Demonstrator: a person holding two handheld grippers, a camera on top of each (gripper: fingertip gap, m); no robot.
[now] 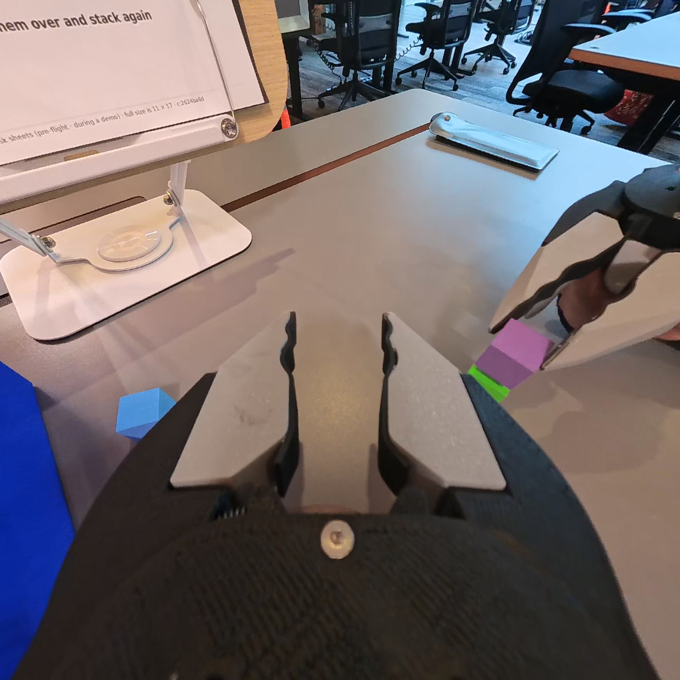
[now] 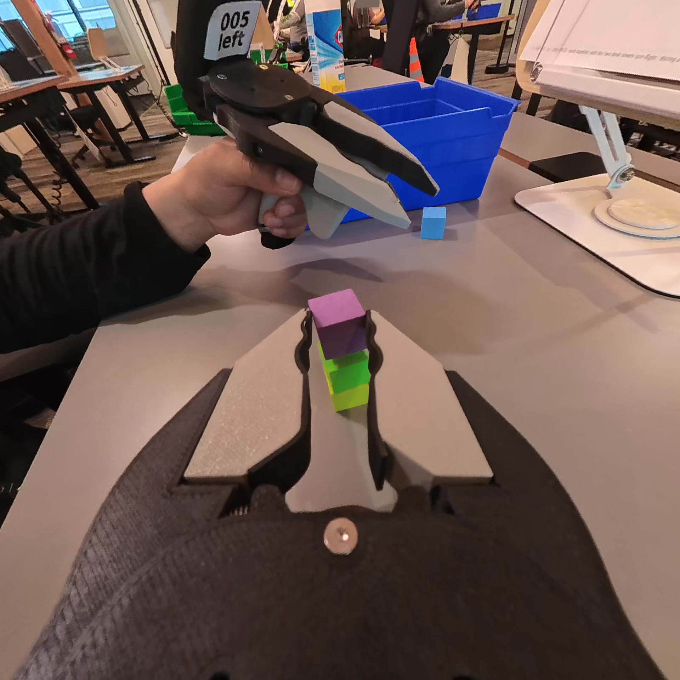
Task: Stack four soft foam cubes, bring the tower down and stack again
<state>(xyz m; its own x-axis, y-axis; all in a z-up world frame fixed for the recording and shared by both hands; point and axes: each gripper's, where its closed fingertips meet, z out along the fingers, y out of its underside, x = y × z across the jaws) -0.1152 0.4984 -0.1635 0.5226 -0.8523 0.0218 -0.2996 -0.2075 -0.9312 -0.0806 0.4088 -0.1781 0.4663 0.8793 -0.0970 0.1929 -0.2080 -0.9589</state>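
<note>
Cubes are standing in a short tower on the grey worktop (image 2: 515, 331) — purple cube (image 2: 336, 307) sitting atop green cube (image 2: 347, 371) and yellow-green cube (image 2: 351, 397). Right tool (image 2: 336, 323) is clenching the purple cube between its fingers. Left tool (image 1: 336, 323) is hovering released, holding nothing, above the worktop; the light-blue cube (image 2: 433, 222) is lying well apart, just beside the blue bin (image 2: 441, 147).

Black sleeve (image 2: 73, 265), grey-faced black jaws

Purple cube (image 2: 336, 307) atop green cubes (image 2: 347, 382); blue cube (image 2: 432, 222) apart.
</note>
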